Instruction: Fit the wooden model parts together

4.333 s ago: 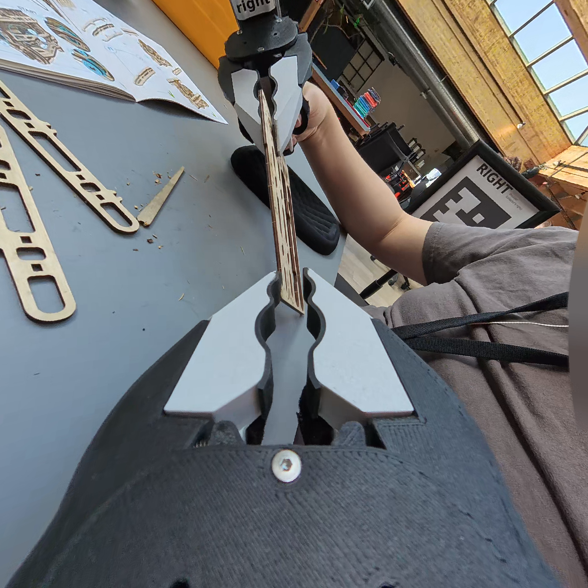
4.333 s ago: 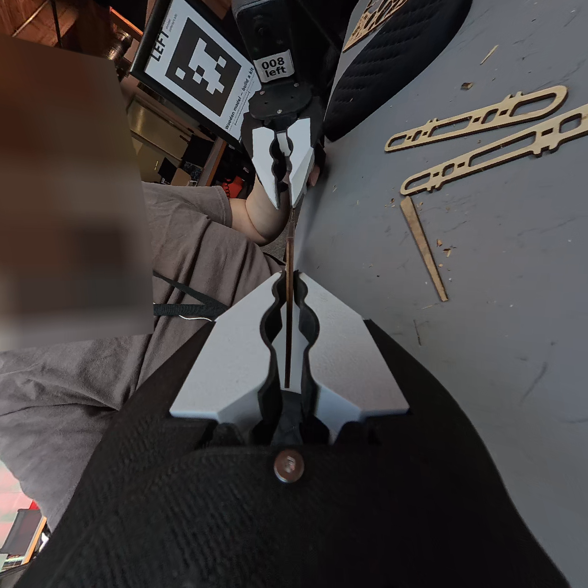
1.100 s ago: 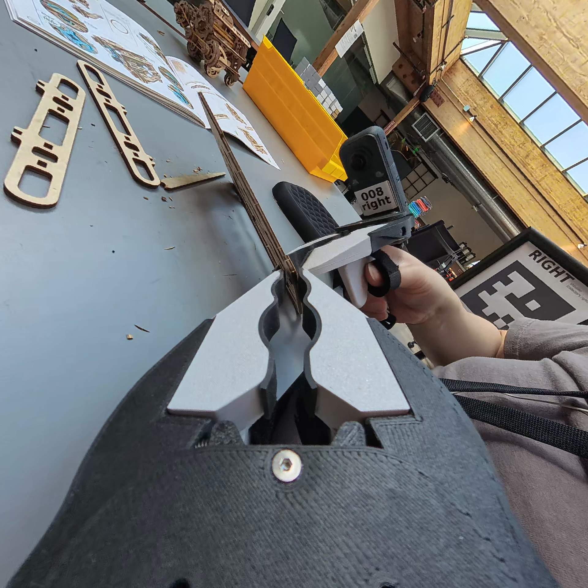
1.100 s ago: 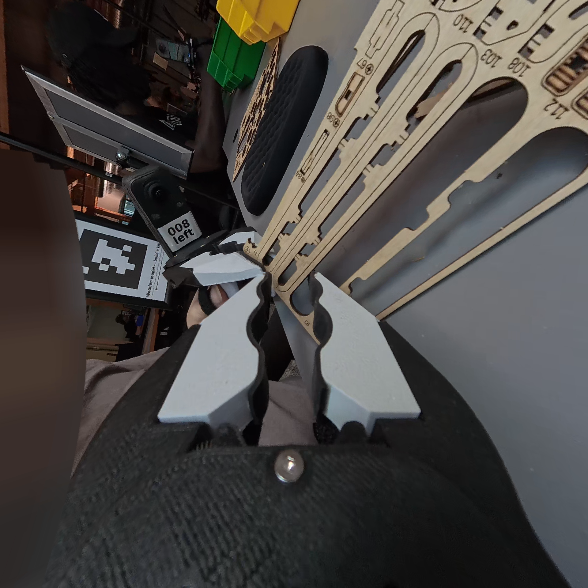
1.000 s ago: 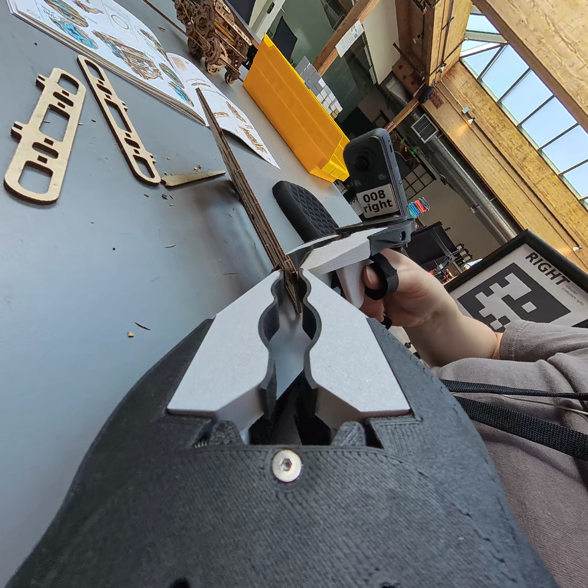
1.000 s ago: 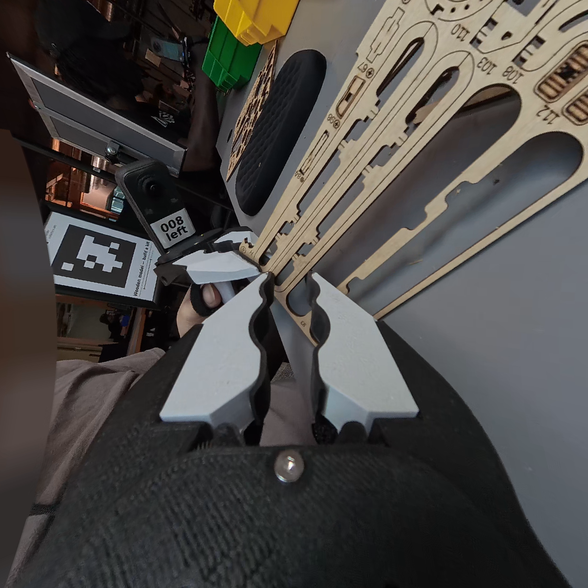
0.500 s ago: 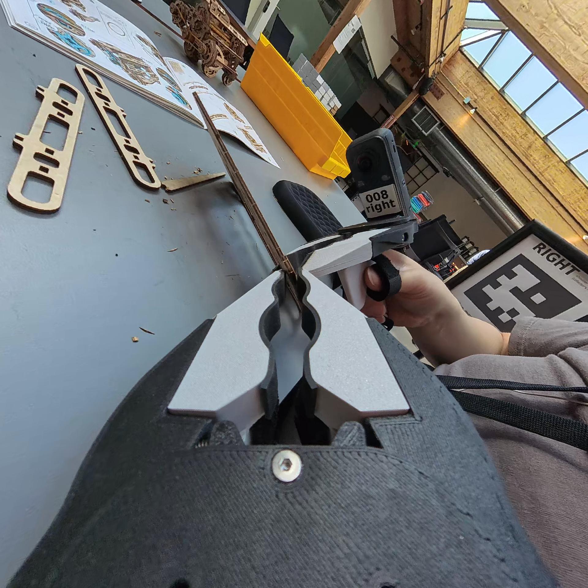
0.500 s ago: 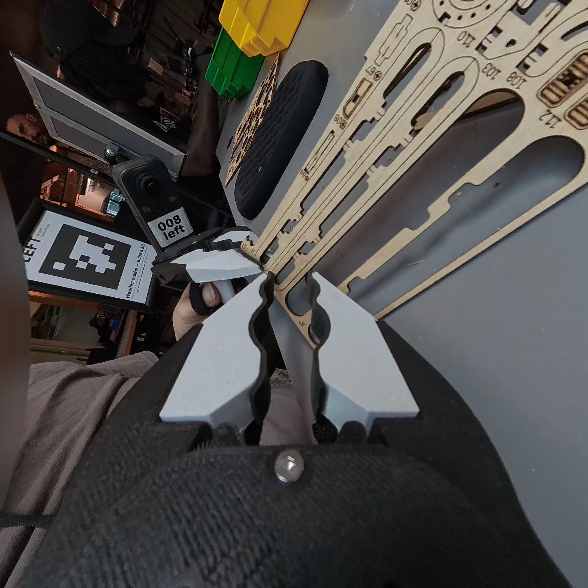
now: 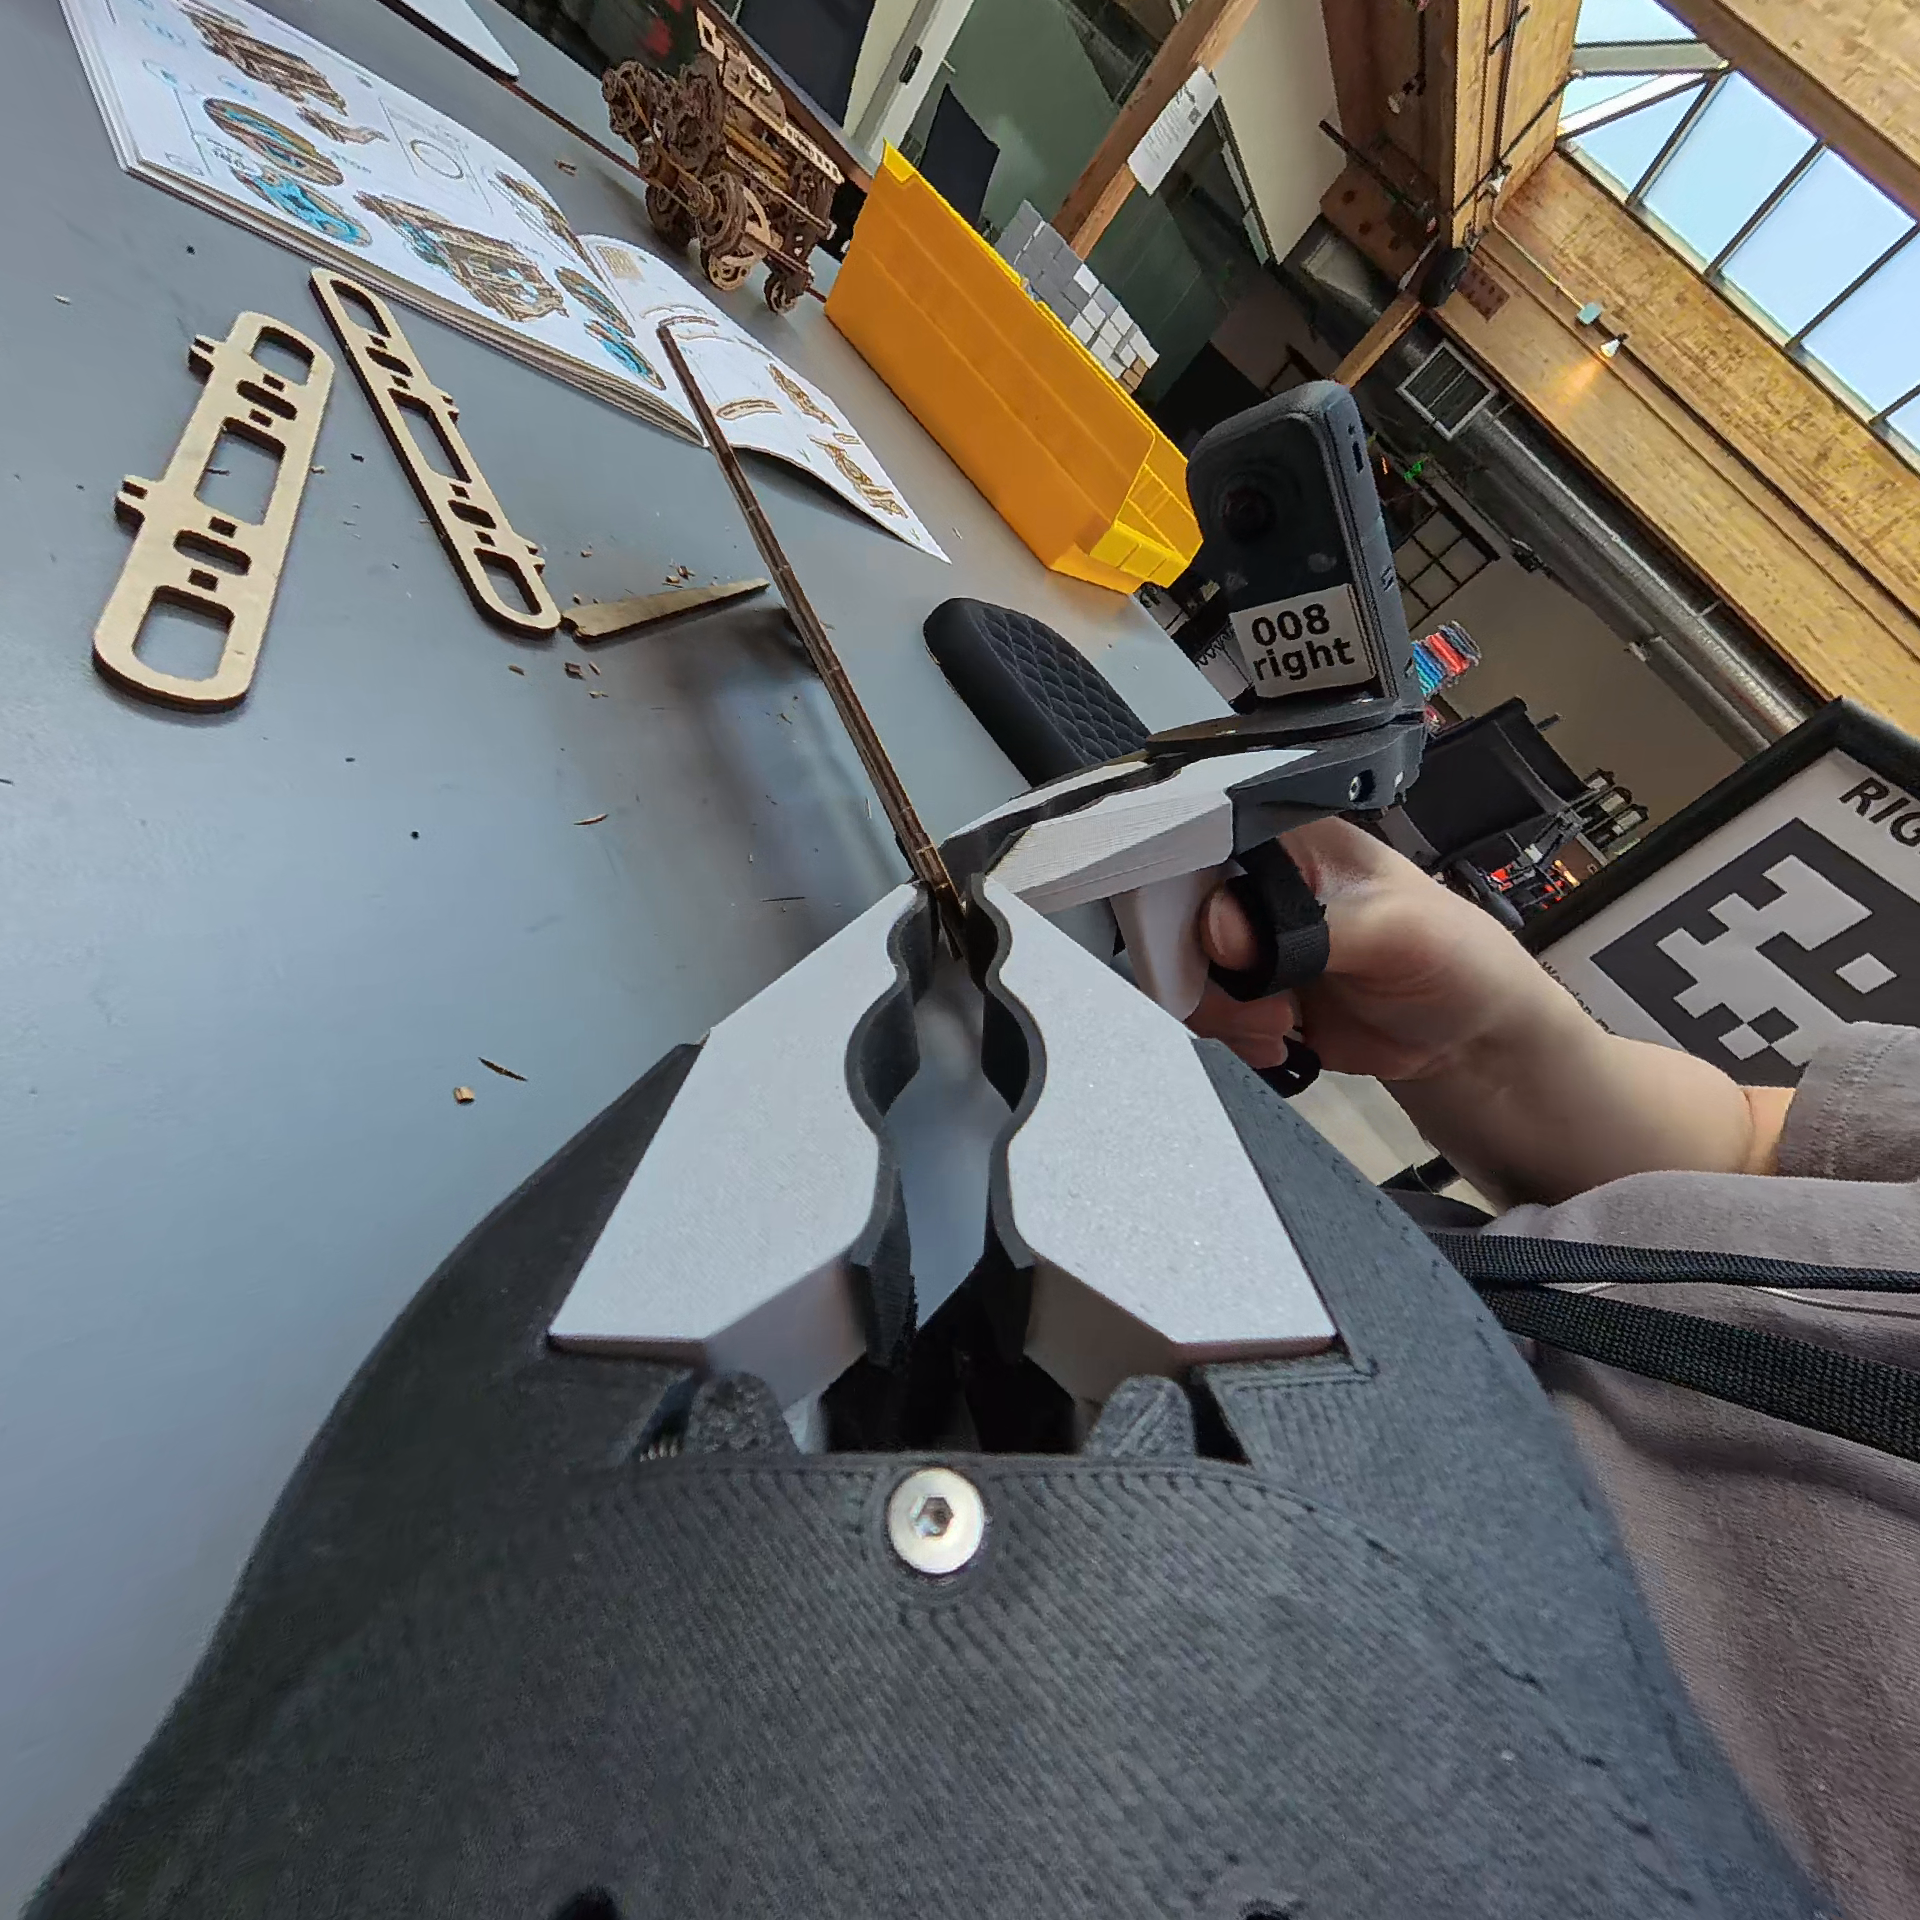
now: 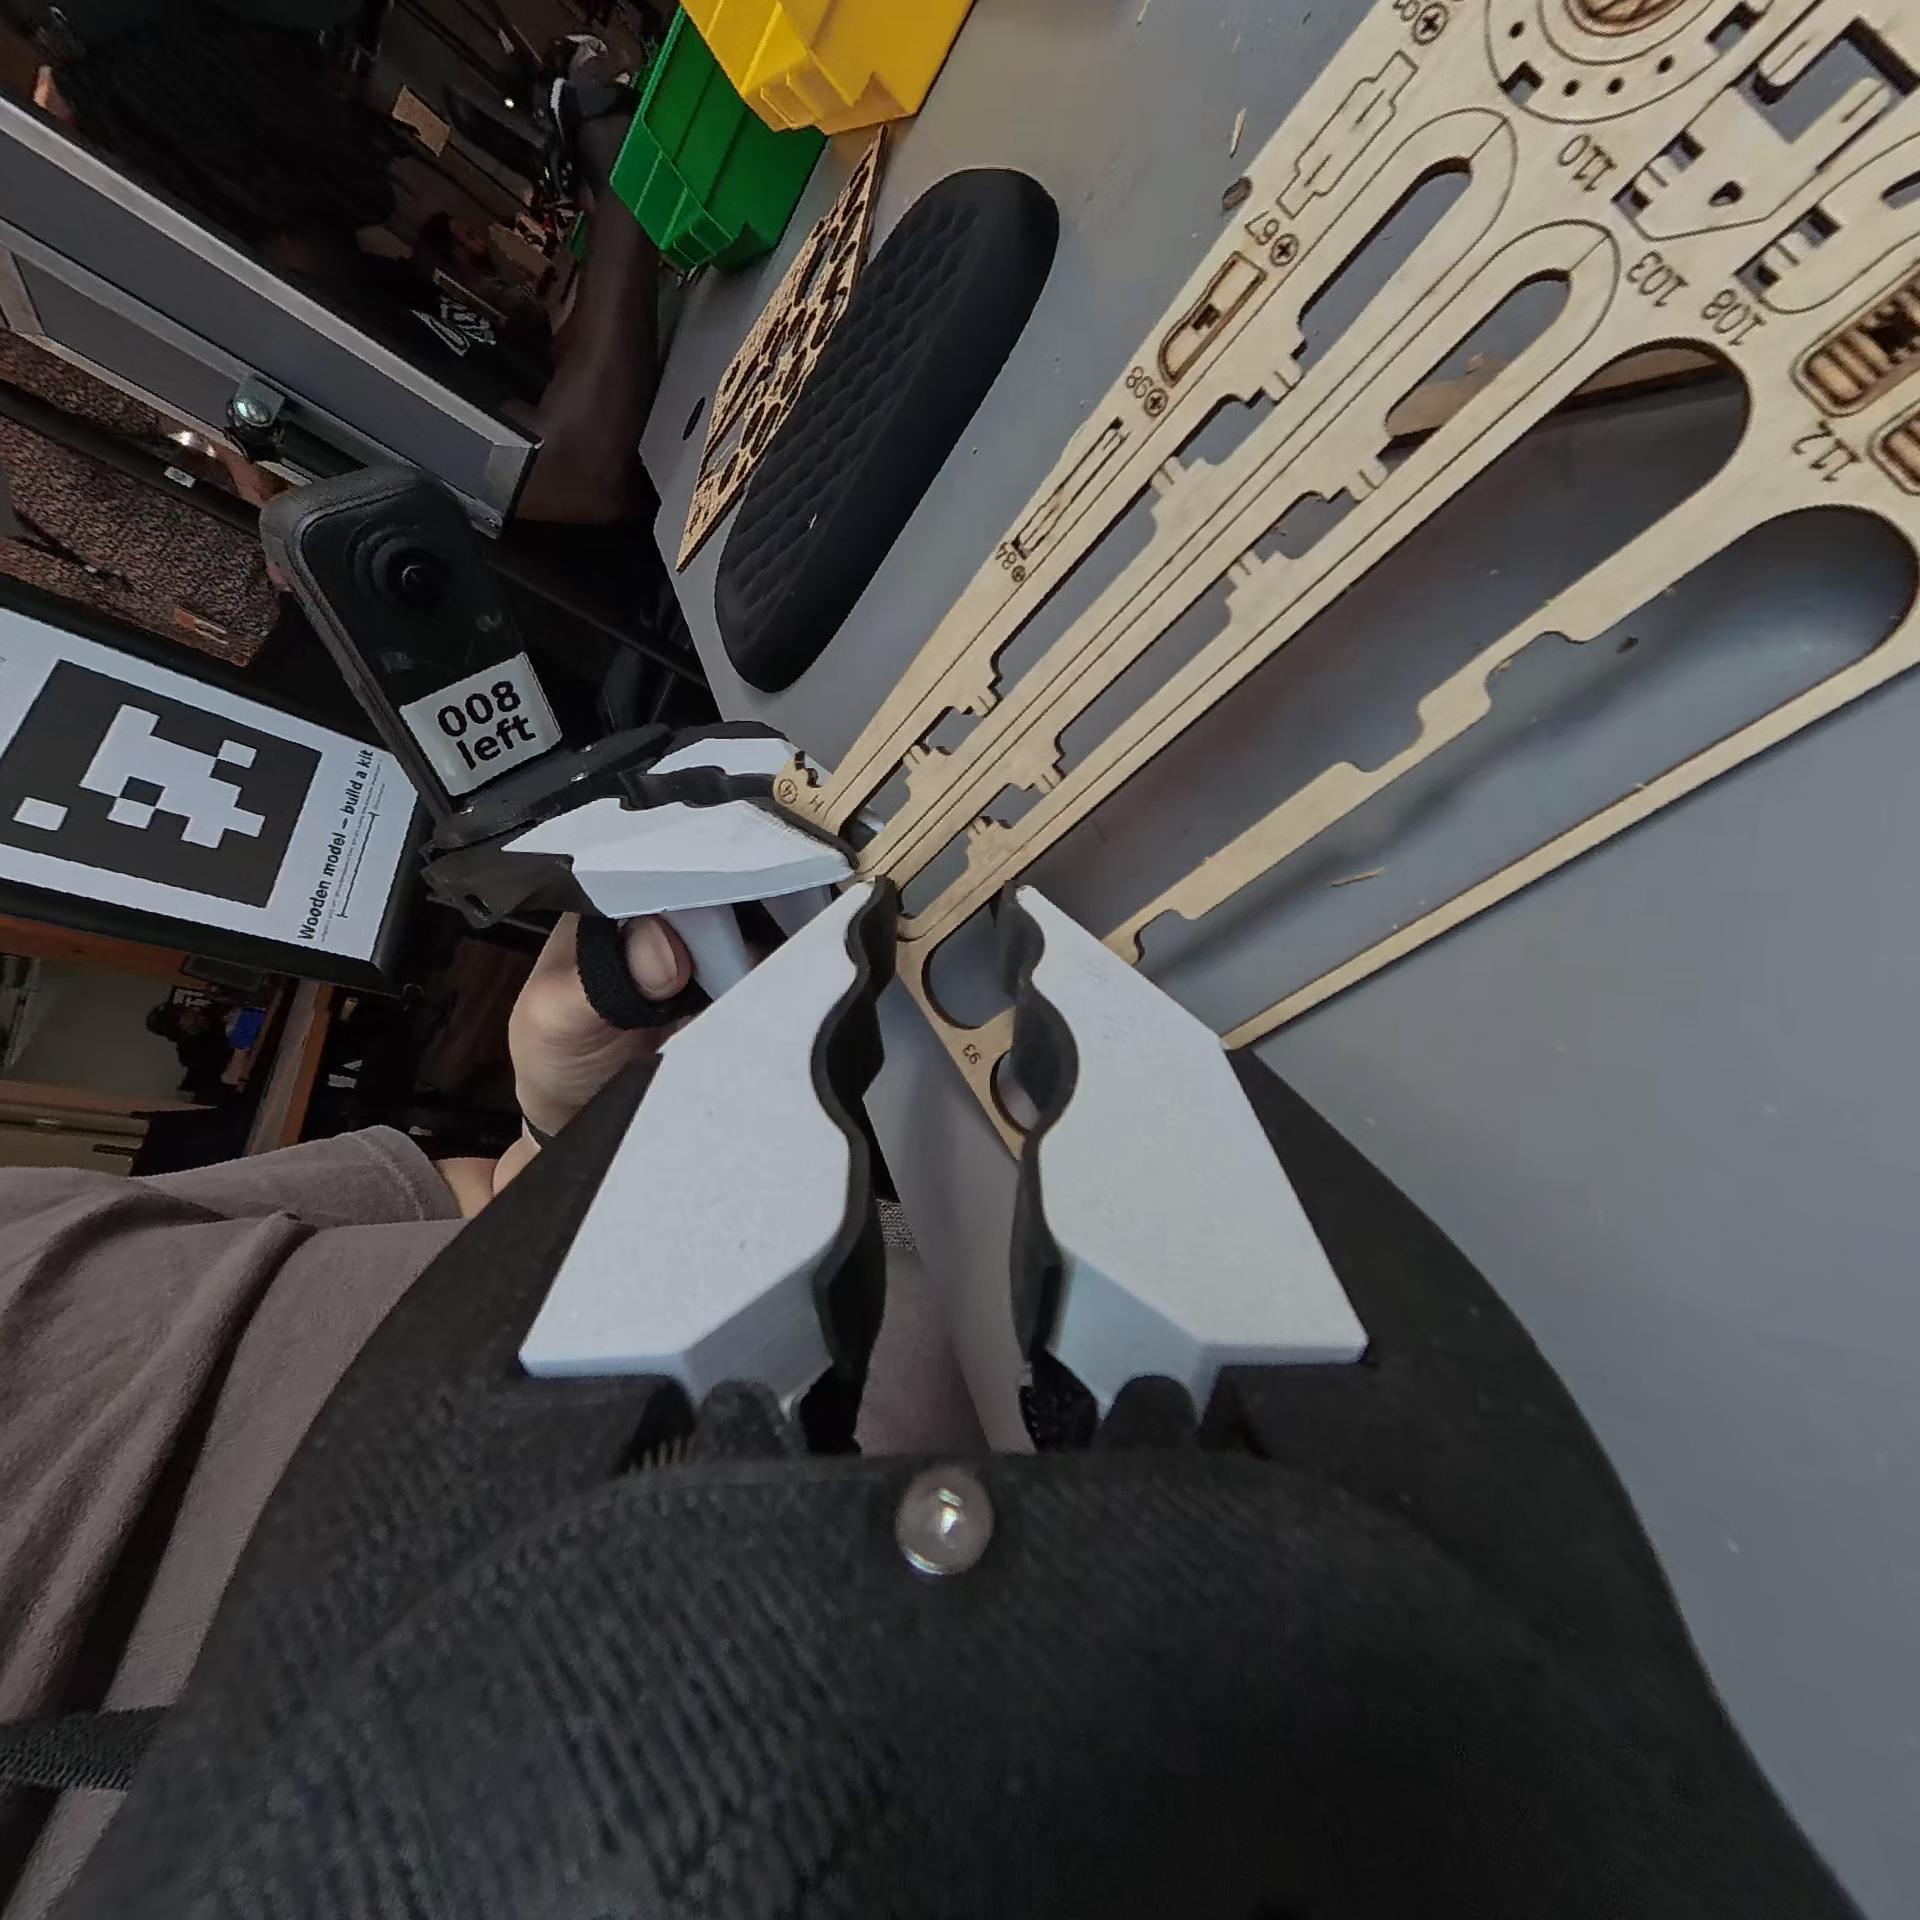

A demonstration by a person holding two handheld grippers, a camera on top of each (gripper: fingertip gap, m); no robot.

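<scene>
Left gripper point(image 9: 948, 914) is clamped on the corner of the wooden sheet point(image 10: 1299, 582), which stands on edge over the table point(image 9: 312, 935). Right gripper point(image 10: 940, 914) has its jaws parted, straddling the sheet's near edge just beside the left tips; no clear grip. Ahead-left of the left gripper lie two loose slotted strips point(image 9: 208, 520) and one wedge offcut point(image 9: 665, 613), with bare table between. Beyond them: one booklet point(image 9: 416, 218), one built model point(image 9: 727, 208), one yellow bin point(image 9: 997, 395). One black pad point(image 10: 883, 416) sits ahead-left of the right gripper.
</scene>
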